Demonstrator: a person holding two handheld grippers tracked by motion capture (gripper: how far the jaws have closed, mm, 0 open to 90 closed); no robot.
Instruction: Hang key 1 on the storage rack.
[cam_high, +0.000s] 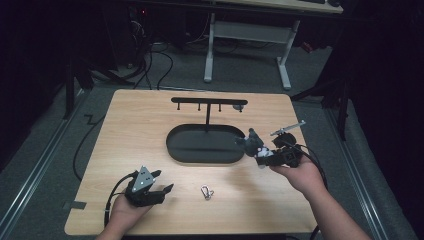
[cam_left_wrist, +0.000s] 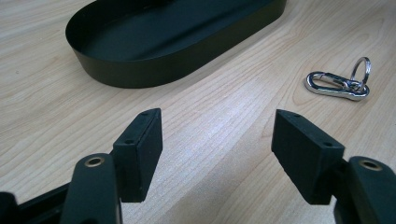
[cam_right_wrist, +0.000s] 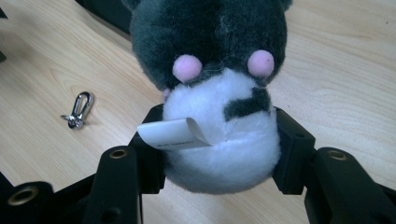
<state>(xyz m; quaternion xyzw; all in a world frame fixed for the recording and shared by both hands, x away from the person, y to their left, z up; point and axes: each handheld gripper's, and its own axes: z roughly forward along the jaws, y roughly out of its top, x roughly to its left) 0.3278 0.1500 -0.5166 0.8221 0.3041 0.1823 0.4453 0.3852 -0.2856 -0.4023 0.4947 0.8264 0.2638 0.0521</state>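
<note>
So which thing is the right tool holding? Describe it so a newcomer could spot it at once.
Start at the black oval tray in the middle of the wooden table. Just past its right end, the right tool grips a small plush toy. It is the only soft thing here: dark grey fur, white belly, pink dots and a white tag, unlike the shiny metal clip lying on the table.

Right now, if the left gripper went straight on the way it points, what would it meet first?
Probably bare table: the left gripper is open and empty. Beyond lies the black oval tray; the carabiner clip sits off to one side.
</note>
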